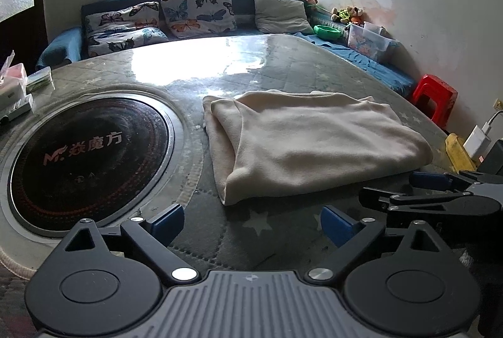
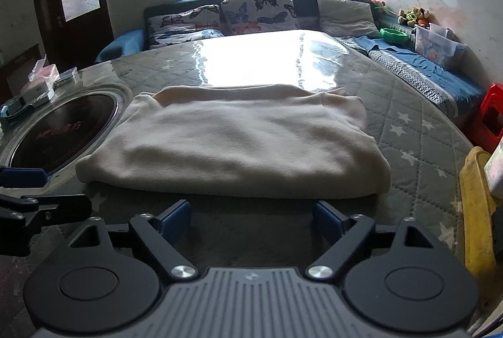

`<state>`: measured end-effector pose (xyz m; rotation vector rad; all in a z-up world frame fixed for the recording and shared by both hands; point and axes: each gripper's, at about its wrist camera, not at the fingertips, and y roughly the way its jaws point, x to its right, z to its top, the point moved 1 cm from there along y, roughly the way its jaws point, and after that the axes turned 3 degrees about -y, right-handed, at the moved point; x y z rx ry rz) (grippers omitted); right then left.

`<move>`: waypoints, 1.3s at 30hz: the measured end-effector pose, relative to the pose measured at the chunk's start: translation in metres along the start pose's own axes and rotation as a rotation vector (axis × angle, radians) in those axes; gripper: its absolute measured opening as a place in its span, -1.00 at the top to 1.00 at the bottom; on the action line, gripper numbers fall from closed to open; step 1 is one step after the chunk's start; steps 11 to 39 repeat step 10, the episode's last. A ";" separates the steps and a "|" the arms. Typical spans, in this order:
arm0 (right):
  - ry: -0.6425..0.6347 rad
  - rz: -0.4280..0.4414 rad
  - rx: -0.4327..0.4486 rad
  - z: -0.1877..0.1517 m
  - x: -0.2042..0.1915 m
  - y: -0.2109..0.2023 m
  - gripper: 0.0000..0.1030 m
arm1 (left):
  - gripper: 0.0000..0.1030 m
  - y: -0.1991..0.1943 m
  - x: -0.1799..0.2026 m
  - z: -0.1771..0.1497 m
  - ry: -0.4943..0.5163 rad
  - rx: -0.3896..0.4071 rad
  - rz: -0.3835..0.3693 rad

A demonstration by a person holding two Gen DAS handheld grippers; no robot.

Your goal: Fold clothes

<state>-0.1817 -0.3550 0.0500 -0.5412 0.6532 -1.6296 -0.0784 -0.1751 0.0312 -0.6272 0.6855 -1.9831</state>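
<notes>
A cream garment (image 1: 314, 143) (image 2: 235, 143) lies folded into a thick rectangle on the round table (image 1: 283, 64) (image 2: 408, 124), which has a grey star-patterned quilt under clear plastic. My left gripper (image 1: 253, 223) is open just short of the garment's near-left corner, with only table between its blue pads. My right gripper (image 2: 251, 217) is open in front of the garment's near edge, also with nothing between its pads. Neither gripper touches the cloth. The right gripper's fingers (image 1: 433, 203) show at the right of the left wrist view.
A black round cooktop (image 1: 91, 162) (image 2: 63, 130) is set into the table left of the garment. Small boxes (image 1: 12, 86) sit at the far left. A yellow object (image 2: 474, 212) stands at the table's right edge, with a red stool (image 1: 435, 96) beyond. A cushioned sofa (image 2: 257, 8) lines the back.
</notes>
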 end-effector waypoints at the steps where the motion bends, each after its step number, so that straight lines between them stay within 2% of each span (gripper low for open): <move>1: 0.001 -0.002 -0.001 0.000 0.000 0.000 -0.72 | -0.85 0.000 0.000 0.000 -0.001 0.001 0.000; 39: 0.004 0.002 0.000 0.002 0.000 0.001 -0.76 | -0.85 0.001 0.003 0.000 0.012 0.008 0.004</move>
